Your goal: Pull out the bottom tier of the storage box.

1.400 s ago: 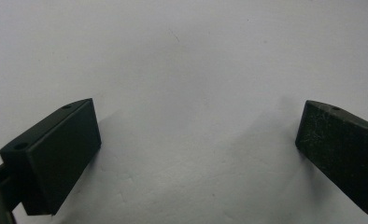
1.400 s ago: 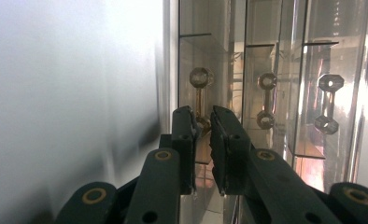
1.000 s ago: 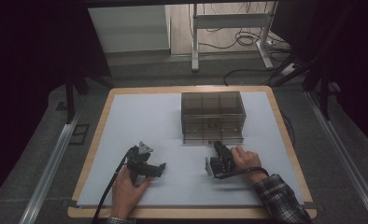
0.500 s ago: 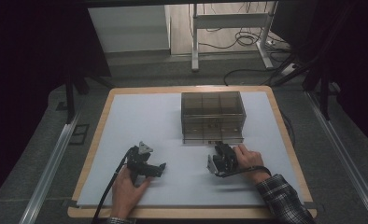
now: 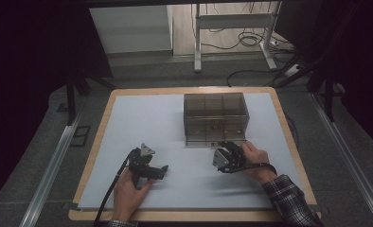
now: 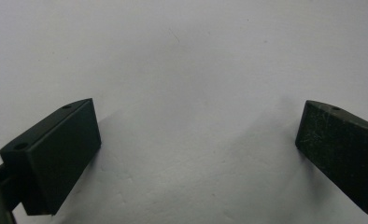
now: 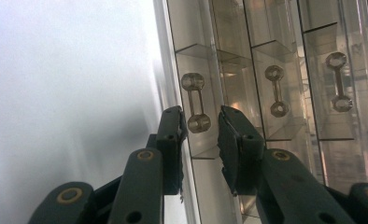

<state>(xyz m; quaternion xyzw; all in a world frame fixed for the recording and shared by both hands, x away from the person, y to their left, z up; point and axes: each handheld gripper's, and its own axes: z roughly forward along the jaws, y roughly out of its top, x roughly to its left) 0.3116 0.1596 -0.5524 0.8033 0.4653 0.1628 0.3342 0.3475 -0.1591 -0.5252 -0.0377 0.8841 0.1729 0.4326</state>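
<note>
A smoky clear drawer cabinet [image 5: 216, 118] stands on the white mat [image 5: 146, 118], right of centre. My right gripper [image 5: 228, 145] is at the cabinet's lower front, held by a hand in a plaid sleeve. In the right gripper view its jaws [image 7: 201, 116] stand a little apart on either side of the lower ring of a clear drawer handle [image 7: 195, 100], with small gaps on both sides. My left gripper [image 5: 163, 169] rests on the mat at the front left. The left gripper view has it [image 6: 198, 126] wide open over bare mat [image 6: 182, 56].
Two more drawer handles [image 7: 276, 91] [image 7: 338, 81] show along the cabinet front. The mat lies on a wooden table [image 5: 99, 137] with a raised rim. Metal rails [image 5: 52, 165] run along both sides. Desk legs and cables [image 5: 241, 40] lie on the floor beyond.
My right gripper has moved a little toward the cabinet front and turned its jaws to it. The left gripper has stayed put.
</note>
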